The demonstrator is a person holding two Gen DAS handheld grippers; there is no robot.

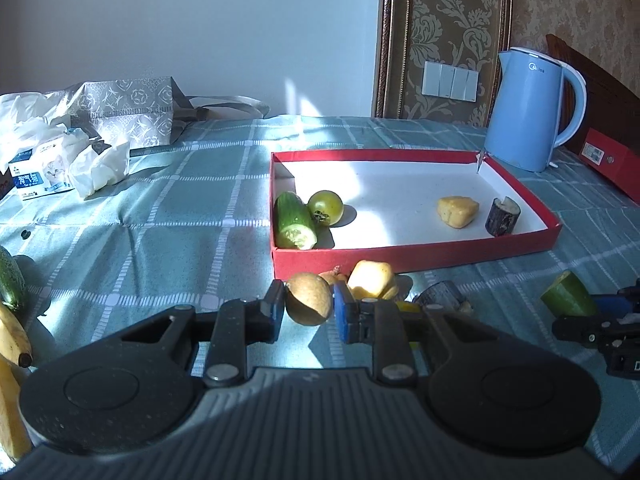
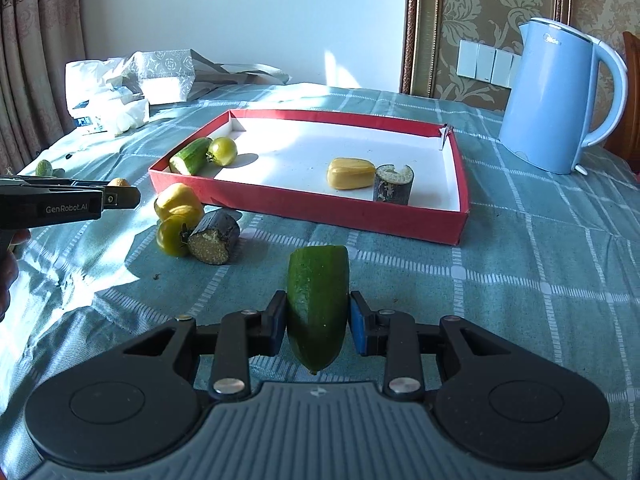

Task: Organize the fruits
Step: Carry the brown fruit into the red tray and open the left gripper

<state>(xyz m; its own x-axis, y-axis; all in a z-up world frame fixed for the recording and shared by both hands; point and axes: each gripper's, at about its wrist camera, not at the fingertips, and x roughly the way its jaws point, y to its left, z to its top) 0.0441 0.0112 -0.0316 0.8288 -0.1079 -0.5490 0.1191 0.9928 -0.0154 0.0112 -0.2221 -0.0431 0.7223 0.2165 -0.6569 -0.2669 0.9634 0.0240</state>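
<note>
Fruits are spread around the shallow red cardboard tray (image 2: 312,210) on the teal checked tablecloth (image 2: 520,280). Left hand-held gripper (image 1: 309,312) is clamped on a round brown fruit (image 1: 309,305), just short of the tray's near wall! Right hand-held gripper (image 2: 317,326) grips a dark green cucumber piece (image 2: 318,300), held at six o'clock from the tray. Inside the tray: a cut cucumber chunk (image 2: 191,155) touching a green tomato (image 2: 222,151) at nine o'clock, a yellow wedge (image 2: 349,173) beside a dark cane stub (image 2: 393,184) at three. A light blue electric kettle (image 2: 556,96) stands at two o'clock.
</note>
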